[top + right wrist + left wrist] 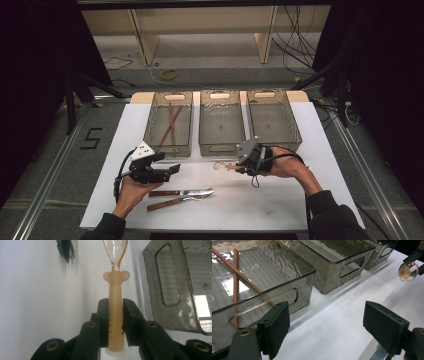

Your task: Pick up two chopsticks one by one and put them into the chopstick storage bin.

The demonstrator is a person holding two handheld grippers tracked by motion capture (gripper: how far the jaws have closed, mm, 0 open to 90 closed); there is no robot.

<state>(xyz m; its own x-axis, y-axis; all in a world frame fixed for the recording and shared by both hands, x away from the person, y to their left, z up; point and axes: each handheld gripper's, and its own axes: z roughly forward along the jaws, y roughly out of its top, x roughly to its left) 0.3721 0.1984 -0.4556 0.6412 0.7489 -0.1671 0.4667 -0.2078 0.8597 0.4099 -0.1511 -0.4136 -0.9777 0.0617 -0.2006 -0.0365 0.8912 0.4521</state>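
**White table, three bins, one spoon lifted**

I see a dark room, a white table [280, 200], three smoky bins [221, 122]. My right gripper [239, 167] clamps the spoon [115, 312] above the table before the middle bin; left gripper [172, 170] stands wide, empty.

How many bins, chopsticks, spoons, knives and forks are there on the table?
Bins: 3
Chopsticks: 2
Spoon: 1
Knife: 1
Fork: 1
Total: 8
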